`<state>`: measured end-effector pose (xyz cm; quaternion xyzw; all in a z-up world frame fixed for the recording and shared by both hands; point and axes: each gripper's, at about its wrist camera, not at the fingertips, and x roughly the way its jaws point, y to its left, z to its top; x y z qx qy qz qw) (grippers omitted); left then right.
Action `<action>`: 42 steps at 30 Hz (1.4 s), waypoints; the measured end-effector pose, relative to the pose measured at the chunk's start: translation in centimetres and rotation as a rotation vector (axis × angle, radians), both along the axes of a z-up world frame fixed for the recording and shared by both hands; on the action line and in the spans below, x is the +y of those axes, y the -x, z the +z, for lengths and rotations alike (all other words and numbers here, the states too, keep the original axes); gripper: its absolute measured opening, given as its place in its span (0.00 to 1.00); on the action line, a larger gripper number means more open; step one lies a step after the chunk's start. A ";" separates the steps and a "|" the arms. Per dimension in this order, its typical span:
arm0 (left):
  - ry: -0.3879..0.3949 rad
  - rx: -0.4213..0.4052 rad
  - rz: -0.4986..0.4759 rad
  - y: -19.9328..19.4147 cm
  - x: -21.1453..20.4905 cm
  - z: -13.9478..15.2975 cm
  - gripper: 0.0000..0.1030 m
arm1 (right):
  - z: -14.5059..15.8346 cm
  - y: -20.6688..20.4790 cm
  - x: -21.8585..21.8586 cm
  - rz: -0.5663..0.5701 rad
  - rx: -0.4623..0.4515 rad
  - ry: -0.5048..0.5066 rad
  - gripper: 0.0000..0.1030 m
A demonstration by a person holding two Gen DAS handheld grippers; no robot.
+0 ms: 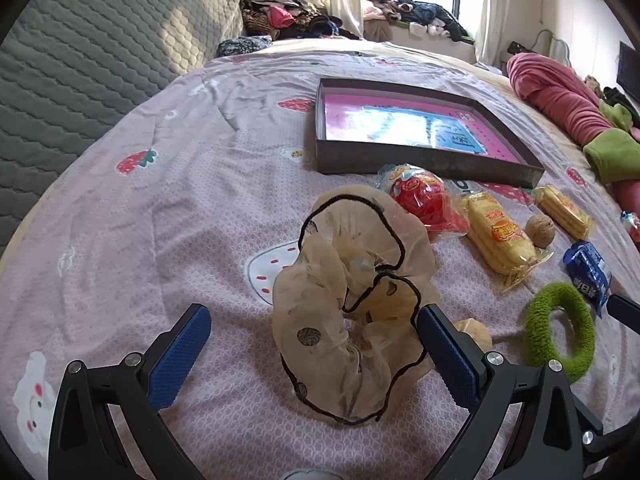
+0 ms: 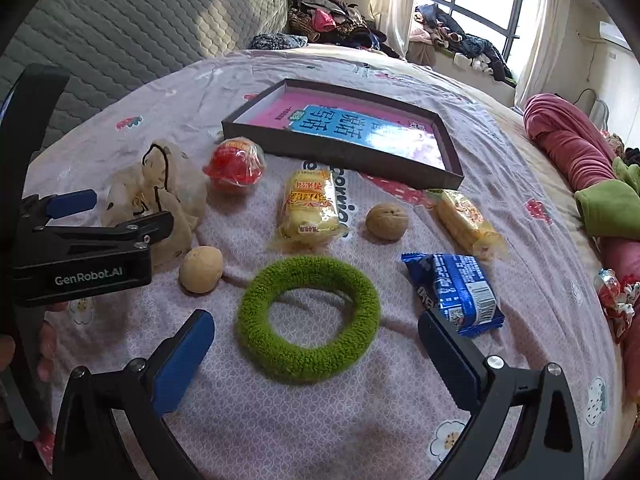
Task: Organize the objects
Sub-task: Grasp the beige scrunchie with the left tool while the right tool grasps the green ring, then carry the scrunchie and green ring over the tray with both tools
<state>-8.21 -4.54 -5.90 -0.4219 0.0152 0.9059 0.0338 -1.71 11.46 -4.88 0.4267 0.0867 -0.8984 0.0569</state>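
Observation:
A beige dotted scrunchie (image 1: pixel 352 308) lies on the pink bedspread between the open fingers of my left gripper (image 1: pixel 316 344); it also shows in the right wrist view (image 2: pixel 160 196). A green fuzzy hair ring (image 2: pixel 308 318) lies between the open fingers of my right gripper (image 2: pixel 316 356); it also shows in the left wrist view (image 1: pixel 560 332). A shallow dark box (image 2: pixel 344 156) with a pink and blue book inside sits beyond the objects. Neither gripper holds anything. My left gripper also shows in the right wrist view (image 2: pixel 116 208).
Loose on the bed: a red wrapped snack (image 2: pixel 236 164), two yellow biscuit packs (image 2: pixel 310 204) (image 2: pixel 466 220), two walnuts (image 2: pixel 386 222) (image 2: pixel 200 268), a blue packet (image 2: pixel 454 292). A grey quilted headboard (image 2: pixel 120 28) is at left; red and green bedding (image 2: pixel 576 156) at right.

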 end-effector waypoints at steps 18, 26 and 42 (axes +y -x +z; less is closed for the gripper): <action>-0.128 -0.062 -0.094 0.9 0.4 -1.4 0.35 | -2.1 1.8 0.1 -0.007 -0.060 0.056 0.61; -0.225 -0.064 -0.095 0.3 -0.5 -0.9 0.12 | -1.3 1.0 1.0 0.000 -0.050 0.146 0.33; -0.148 0.020 -0.069 -2.4 -0.3 1.7 0.11 | 1.1 -1.1 1.6 0.002 0.011 0.190 0.32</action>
